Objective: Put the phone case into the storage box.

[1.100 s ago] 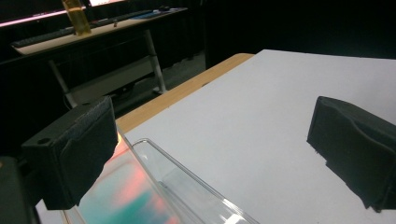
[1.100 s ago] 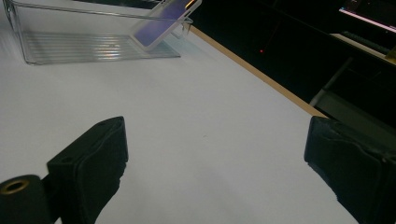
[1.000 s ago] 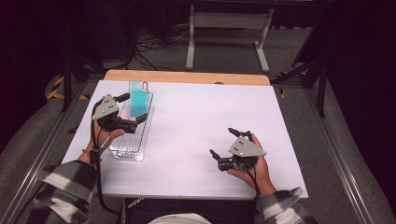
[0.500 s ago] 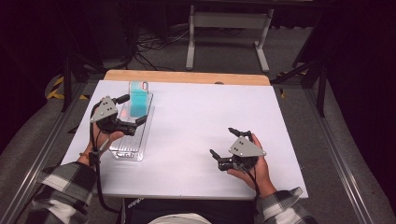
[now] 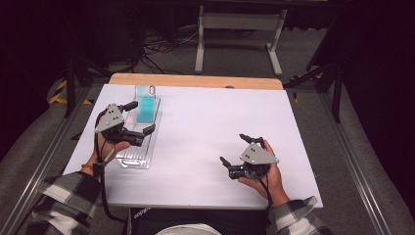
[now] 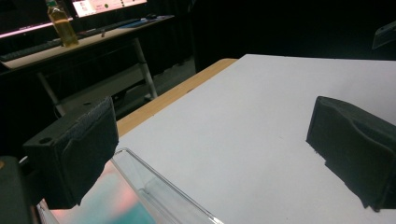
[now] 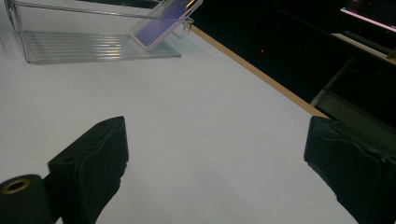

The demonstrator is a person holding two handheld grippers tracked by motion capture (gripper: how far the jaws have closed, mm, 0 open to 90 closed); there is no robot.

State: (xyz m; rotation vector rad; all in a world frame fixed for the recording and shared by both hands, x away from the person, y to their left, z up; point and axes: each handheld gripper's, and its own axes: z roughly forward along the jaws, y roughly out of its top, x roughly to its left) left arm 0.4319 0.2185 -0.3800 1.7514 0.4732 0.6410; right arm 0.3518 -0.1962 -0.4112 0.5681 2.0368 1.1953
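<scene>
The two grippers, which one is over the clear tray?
The left gripper, at the table's left side, jaws open above the clear tray with the phone. The right gripper sits open over bare white tabletop.

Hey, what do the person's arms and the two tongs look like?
Both sleeves are black-and-white plaid flannel. Each of the tongs, left and right, is black, with two padded jaws and a grey three-cornered plate on top. A black cable trails from the left one.
</scene>
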